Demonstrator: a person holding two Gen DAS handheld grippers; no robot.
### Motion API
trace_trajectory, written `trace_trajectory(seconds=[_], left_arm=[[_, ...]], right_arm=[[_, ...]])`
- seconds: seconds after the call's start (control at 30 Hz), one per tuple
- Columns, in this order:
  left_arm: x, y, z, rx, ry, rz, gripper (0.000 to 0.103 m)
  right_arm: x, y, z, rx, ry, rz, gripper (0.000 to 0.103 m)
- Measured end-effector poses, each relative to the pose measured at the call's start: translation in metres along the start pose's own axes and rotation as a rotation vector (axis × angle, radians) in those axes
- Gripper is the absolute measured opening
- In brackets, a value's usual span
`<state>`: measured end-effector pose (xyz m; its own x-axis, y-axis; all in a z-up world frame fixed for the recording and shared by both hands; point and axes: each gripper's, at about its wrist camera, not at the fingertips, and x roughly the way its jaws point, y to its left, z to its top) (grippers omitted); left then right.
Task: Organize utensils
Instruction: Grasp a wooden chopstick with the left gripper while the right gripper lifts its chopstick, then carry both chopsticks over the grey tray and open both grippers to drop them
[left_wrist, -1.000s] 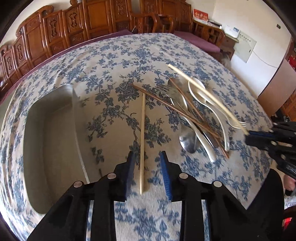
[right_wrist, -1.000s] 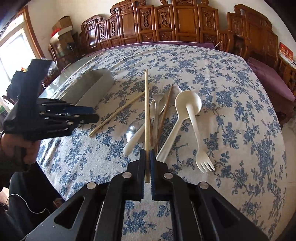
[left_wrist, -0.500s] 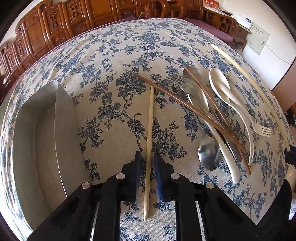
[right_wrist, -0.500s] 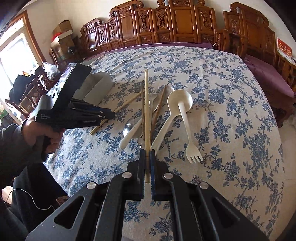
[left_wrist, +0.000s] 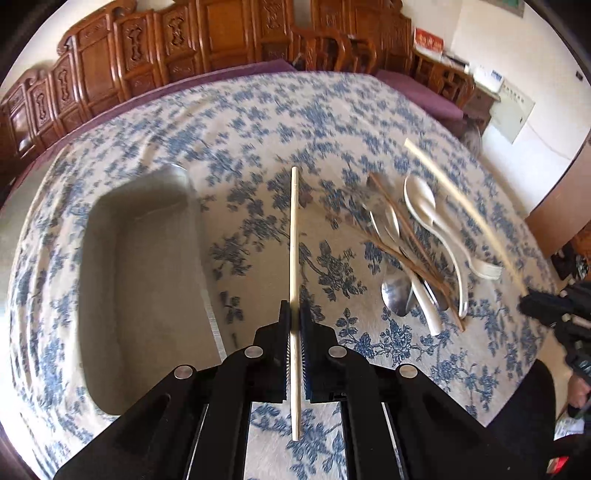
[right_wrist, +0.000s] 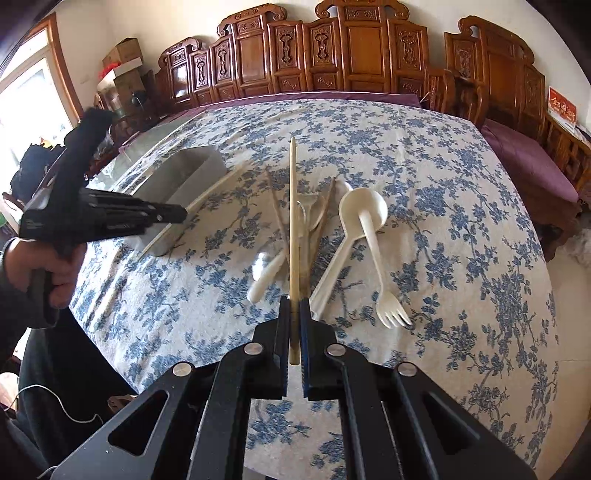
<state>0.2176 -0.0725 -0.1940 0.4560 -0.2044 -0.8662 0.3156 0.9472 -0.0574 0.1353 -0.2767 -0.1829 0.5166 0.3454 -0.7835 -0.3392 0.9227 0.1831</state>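
A table (left_wrist: 258, 122) under a white cloth printed with blue flowers fills both views, with a purple cloth edge showing along its far side. Behind it runs a row of carved wooden chairs (right_wrist: 354, 55), and past them pale walls. In the right wrist view a bright window (right_wrist: 26, 103) and stacked cardboard boxes (right_wrist: 123, 61) stand at the far left.

At the left of the left wrist view a metal tray (left_wrist: 110, 295) sits on the cloth; what shows of its inside is bare.

Just right of the tray, the left gripper (left_wrist: 294, 314) has just been closing its jaws and now pinches a pale chopstick (left_wrist: 294, 258) between its blue pads. The stick points away over the cloth, its back end poking out behind the pads. In the right wrist view a person's hand (right_wrist: 55, 266) holds this tool up above the table near the tray.

Further right lies the loose heap of utensils: two brown chopsticks (left_wrist: 402, 236) crossed over a metal spoon (left_wrist: 397, 295), a white spoon (right_wrist: 364, 210), and a white fork (right_wrist: 393, 314) whose handle rests in that spoon's bowl. More white handles lie among them, partly hidden.

The right gripper (right_wrist: 294, 314) is clamped on a second pale chopstick (right_wrist: 292, 221), which points out above the heap. In the left wrist view this stick appears blurred at the right, leading to the black tool at the frame edge.
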Motion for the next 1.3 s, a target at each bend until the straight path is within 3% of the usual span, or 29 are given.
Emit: trace_trajectory(seconds=[0.37,0.7,1.0,1.3], left_arm=[[-0.036,0.04,0.009,-0.053,-0.078,0.019,0.004],[-0.021,0.099,0.003,-0.135,-0.03,0.063,0.004],[0.006,0.116,0.0,-0.164,0.03,0.07,0.004],[-0.02,0.127,-0.008,-0.187,-0.028,0.055,0.015]], right_arm=[[0.006,0.04,0.016,-0.035,-0.009,0.045,0.006],[0.021,0.072,0.035,-0.057,-0.008,0.096,0.006],[0.035,0.087,0.052,-0.057,0.004,0.11,0.006],[0.047,0.11,0.067,-0.082,0.01,0.126,0.006]])
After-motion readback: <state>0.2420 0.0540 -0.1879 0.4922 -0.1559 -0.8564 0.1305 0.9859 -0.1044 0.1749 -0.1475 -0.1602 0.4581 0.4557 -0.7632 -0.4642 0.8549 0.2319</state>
